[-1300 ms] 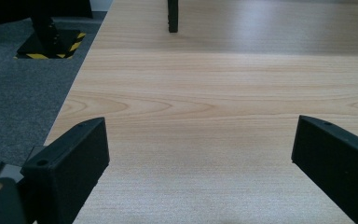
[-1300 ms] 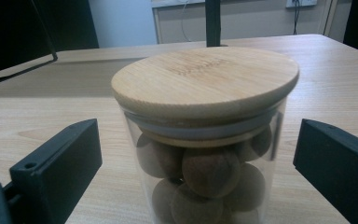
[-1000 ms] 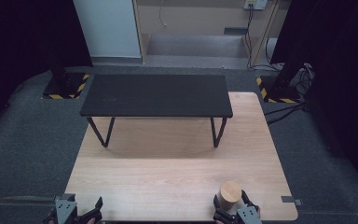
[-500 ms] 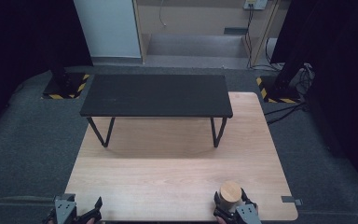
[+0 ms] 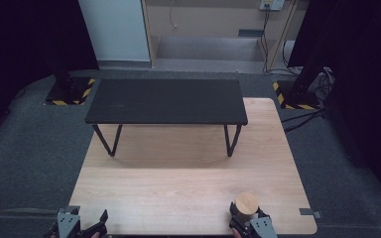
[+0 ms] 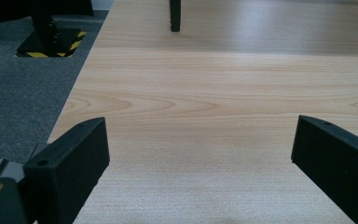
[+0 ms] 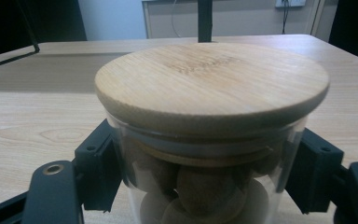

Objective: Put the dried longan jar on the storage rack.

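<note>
Right gripper view shows the right gripper (image 7: 205, 186) with jaws clamped on a glass jar (image 7: 209, 177) at the desk's (image 5: 178, 188) near right edge. Glass looks slippery and breakable, so gripping the body below the wooden lid (image 7: 212, 81) seems wise; left gripper (image 6: 200, 154) jaws stand apart, empty.

Black bench (image 5: 166, 101) spans wooden table's (image 5: 178, 183) far end. Lidded jar (image 5: 247, 204) at near edge, between right gripper's (image 5: 248, 218) jaws.

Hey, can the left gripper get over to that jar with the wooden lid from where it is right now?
Probably yes: bare wooden tabletop lies between the open left gripper and the jar. But the right gripper already has its jaws around the jar's sides.
</note>
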Demonstrator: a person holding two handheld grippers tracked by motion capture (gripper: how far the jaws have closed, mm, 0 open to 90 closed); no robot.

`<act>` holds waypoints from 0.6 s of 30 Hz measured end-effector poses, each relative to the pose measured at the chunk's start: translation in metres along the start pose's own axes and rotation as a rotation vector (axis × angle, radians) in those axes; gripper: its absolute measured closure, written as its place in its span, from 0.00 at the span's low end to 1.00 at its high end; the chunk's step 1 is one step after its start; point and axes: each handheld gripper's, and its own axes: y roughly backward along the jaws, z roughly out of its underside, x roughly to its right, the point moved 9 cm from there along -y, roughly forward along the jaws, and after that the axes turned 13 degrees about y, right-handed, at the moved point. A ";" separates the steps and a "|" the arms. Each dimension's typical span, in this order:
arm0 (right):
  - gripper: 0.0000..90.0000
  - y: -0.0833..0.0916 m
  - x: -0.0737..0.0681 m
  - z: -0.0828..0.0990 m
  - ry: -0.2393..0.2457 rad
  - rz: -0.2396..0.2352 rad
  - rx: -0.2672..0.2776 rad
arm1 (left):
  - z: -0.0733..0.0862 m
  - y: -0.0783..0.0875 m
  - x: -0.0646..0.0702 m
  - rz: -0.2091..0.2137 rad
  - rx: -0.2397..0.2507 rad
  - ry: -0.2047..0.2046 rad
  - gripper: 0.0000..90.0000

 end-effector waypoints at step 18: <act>0.29 0.025 0.017 -0.060 -0.019 -0.054 0.007 | -0.001 0.001 0.001 0.009 0.002 0.000 0.03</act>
